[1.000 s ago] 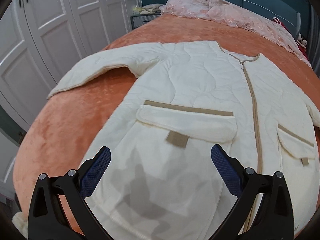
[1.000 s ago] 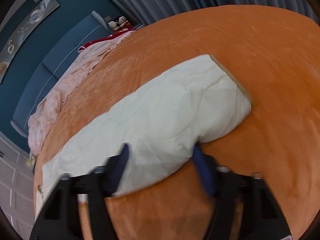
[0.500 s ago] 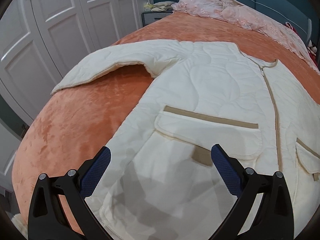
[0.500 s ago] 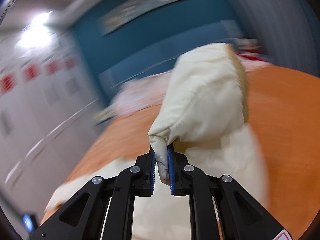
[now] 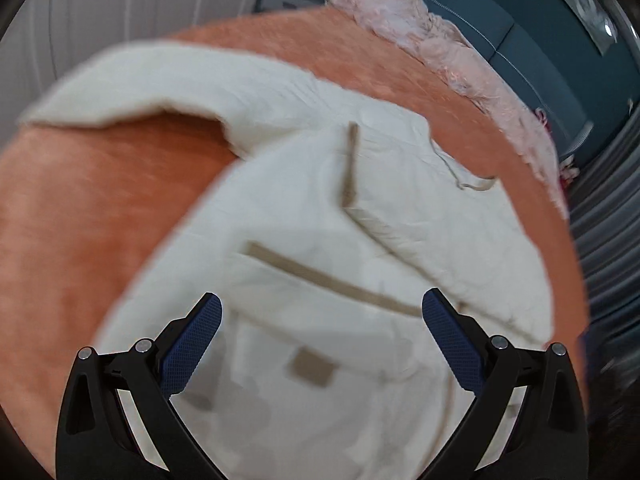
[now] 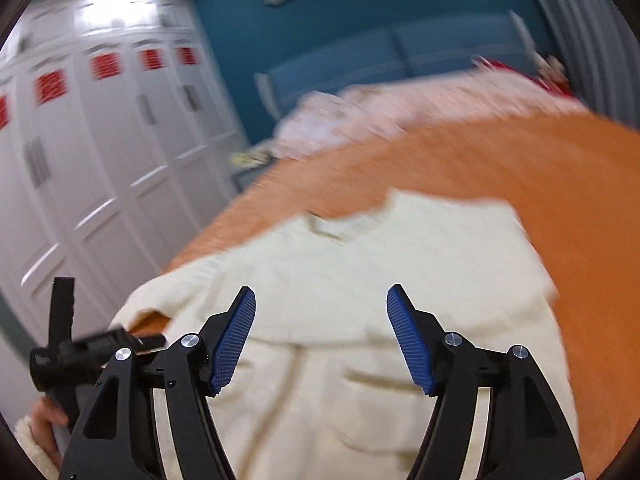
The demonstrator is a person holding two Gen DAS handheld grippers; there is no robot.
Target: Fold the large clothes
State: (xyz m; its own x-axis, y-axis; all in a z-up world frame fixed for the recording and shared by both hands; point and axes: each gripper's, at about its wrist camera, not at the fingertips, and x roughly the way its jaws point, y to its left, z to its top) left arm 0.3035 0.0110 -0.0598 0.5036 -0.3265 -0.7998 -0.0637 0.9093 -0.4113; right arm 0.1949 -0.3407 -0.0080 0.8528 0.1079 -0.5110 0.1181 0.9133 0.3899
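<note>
The bed (image 5: 100,216), under a plush orange cover, carries a cream quilted jacket (image 5: 320,208) spread flat, one sleeve (image 5: 160,84) reaching toward the edge by the white wardrobe. A rumpled pink quilt (image 5: 448,48) lies along the headboard end.

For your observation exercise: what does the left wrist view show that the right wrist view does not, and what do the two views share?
Only the left wrist view: the left gripper, open over a flap pocket, and one sleeve spread sideways. Only the right wrist view: the right gripper, its jaws just opened and empty, white wardrobe doors, and a hand at lower left. Both: the cream jacket on the orange bedspread.
</note>
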